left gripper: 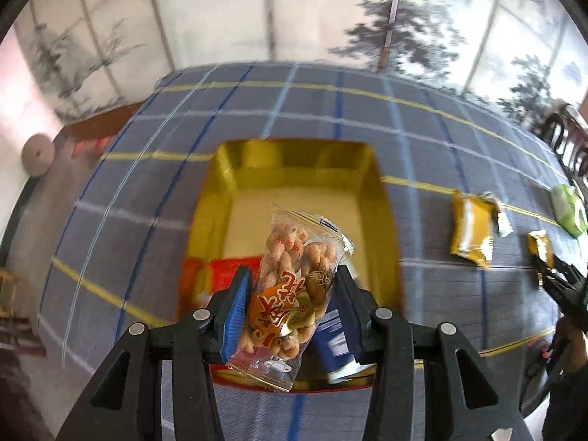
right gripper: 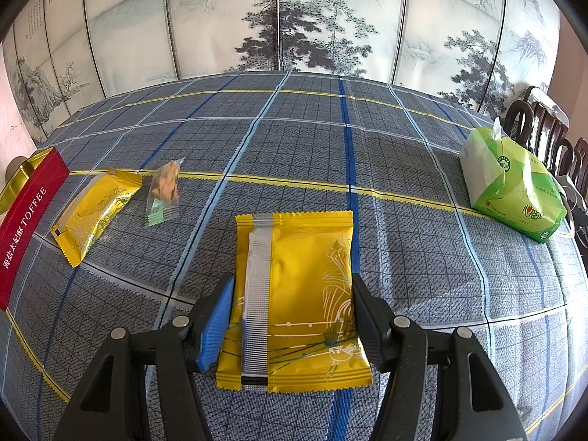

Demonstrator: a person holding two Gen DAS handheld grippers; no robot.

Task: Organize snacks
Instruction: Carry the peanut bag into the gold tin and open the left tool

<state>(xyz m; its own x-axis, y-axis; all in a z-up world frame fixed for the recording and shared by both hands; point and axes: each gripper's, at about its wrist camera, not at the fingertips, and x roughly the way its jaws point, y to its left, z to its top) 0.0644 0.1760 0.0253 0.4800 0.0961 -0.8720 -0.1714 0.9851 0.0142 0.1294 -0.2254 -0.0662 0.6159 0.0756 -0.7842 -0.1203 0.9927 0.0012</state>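
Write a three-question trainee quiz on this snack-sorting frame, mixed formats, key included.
1. True or false: the left gripper holds a clear plastic packet of brown twisted snacks above the gold-lined tin box.
2. Multiple choice: what sits between the right gripper's jaws? A) green tissue pack B) yellow foil packet with a silver seam C) red tin
3. Fill in: the green plastic tissue pack lies near the table's ____ edge in the right wrist view.

Key: 1 true; 2 B, the yellow foil packet with a silver seam; 3 right.
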